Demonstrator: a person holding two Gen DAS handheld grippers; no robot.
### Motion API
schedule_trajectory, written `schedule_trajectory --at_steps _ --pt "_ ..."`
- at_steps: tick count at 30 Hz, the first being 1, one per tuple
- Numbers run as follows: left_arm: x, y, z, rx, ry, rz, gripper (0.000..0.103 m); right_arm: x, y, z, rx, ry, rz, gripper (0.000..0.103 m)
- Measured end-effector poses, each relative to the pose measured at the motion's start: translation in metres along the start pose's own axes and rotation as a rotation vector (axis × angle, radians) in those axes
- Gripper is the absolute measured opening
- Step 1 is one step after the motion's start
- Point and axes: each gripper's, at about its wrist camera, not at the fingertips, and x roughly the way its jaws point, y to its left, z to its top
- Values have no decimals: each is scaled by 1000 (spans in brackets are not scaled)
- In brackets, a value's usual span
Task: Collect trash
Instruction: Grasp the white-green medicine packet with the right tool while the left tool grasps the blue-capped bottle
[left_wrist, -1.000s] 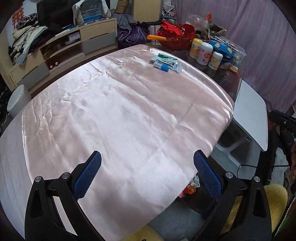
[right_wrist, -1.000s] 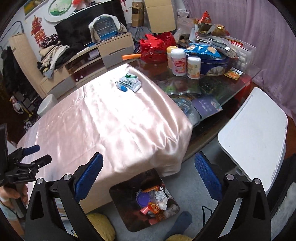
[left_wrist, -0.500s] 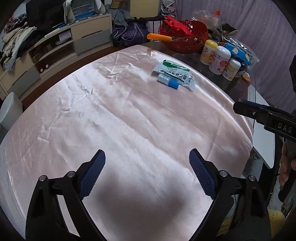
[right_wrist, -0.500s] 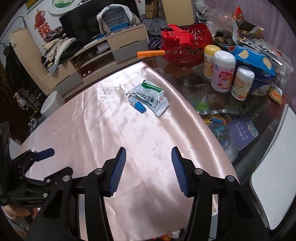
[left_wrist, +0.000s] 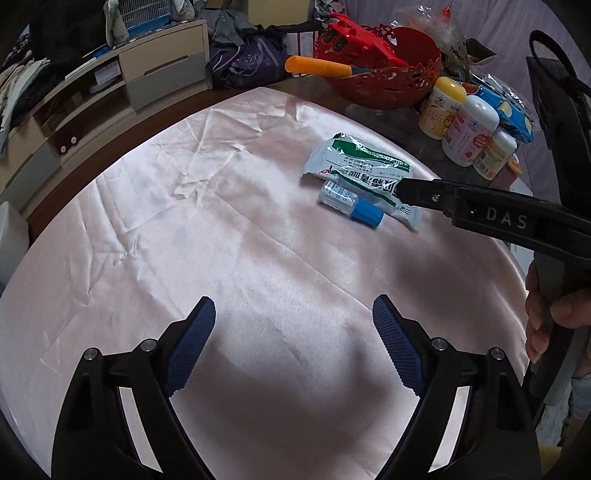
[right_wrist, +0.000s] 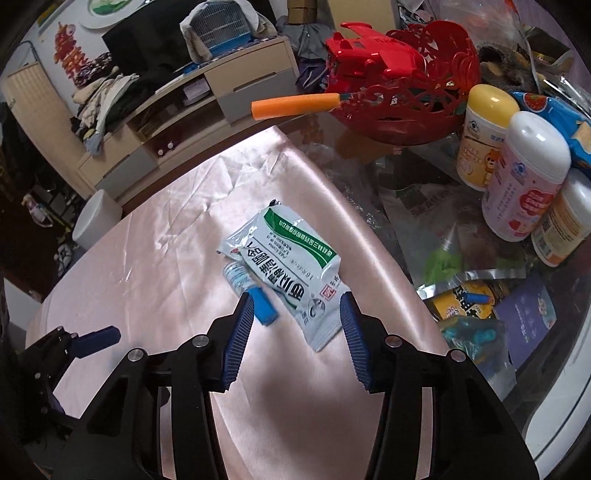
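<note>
A white and green empty packet (right_wrist: 291, 266) lies on the pink satin cloth (right_wrist: 155, 280), with a small bottle with a blue cap (right_wrist: 251, 291) beside it. Both also show in the left wrist view: packet (left_wrist: 358, 166), bottle (left_wrist: 351, 203). My right gripper (right_wrist: 297, 317) is open and empty, its jaws straddling the packet's near end and the blue cap just above the cloth. It reaches in from the right in the left wrist view (left_wrist: 417, 192). My left gripper (left_wrist: 293, 332) is open and empty, hovering over bare cloth well short of the trash.
A red basket (right_wrist: 410, 85) with an orange-handled tool (right_wrist: 295, 105) stands at the back. Several bottles (right_wrist: 524, 184) and snack bags crowd the glass table (right_wrist: 424, 206) to the right. A cabinet (left_wrist: 110, 85) stands beyond the table's far edge.
Both grippers moved forward over the table toward the packet and bottle. The right gripper narrowed its opening and dropped close to the packet. The floor bin left the right view.
</note>
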Motion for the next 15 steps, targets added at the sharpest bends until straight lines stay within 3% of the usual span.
schedule_trajectory --at_steps 9,13,15 --pt "28 -5 15 14 16 -17 82 35 -5 12 -36 36 1 45" --pt "35 -6 23 5 7 -21 82 37 -6 18 -59 23 -28 28" --pt "38 -7 28 5 4 -25 82 36 -9 21 -60 17 -23 27"
